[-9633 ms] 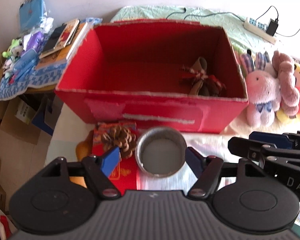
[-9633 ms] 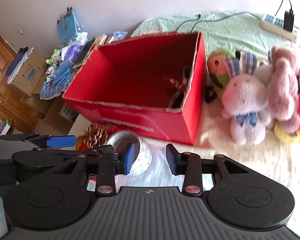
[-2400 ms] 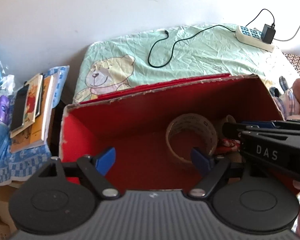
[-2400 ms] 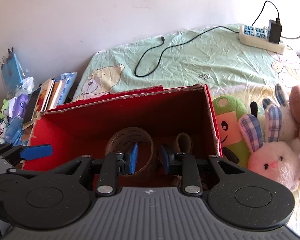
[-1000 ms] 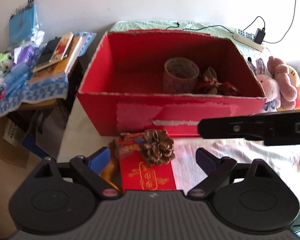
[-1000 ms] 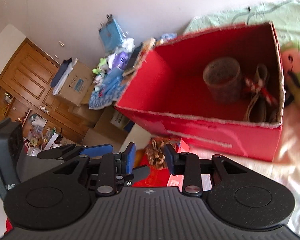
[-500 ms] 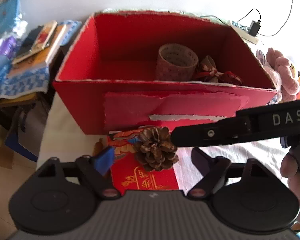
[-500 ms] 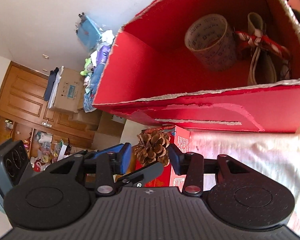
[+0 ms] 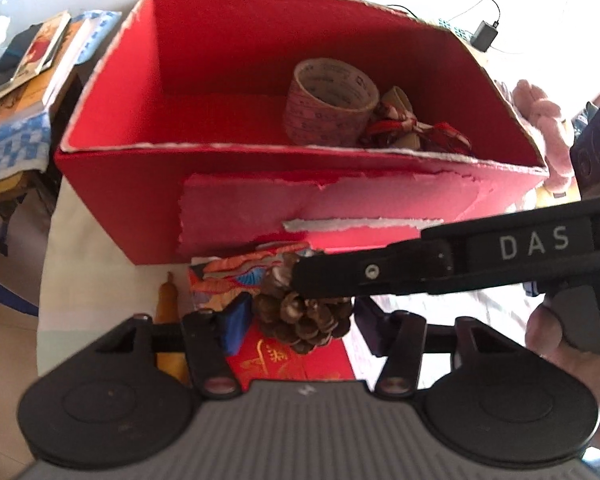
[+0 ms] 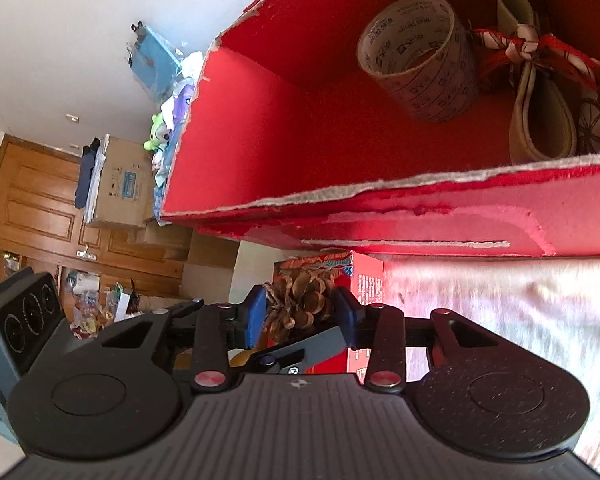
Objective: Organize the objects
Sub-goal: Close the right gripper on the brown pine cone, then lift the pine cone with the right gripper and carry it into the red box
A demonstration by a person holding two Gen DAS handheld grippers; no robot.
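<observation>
A brown pine cone [image 9: 300,330] lies on a red printed packet [image 9: 284,364], just in front of the open red cardboard box [image 9: 260,208]. My left gripper [image 9: 303,322] has a pad against each side of the cone. The right gripper's finger [image 9: 360,276] reaches in from the right and covers the cone's top. In the right wrist view the right gripper [image 10: 300,314] also flanks the pine cone [image 10: 300,302], pads touching it. Inside the box [image 10: 420,216] stand a tape roll [image 9: 328,104] and a ribboned bundle [image 9: 412,128].
A hand [image 9: 560,340] holds the right gripper. An orange object [image 9: 168,296] lies left of the packet. Books [image 9: 32,52] are stacked on a blue checked cloth at the left. A pink plush [image 9: 540,108] sits right of the box. Cardboard boxes [image 10: 120,184] and wooden doors stand beyond.
Both grippers moved down from the box to the pine cone. The left fingers narrowed from wide open onto the cone, and the right fingers closed slightly around it.
</observation>
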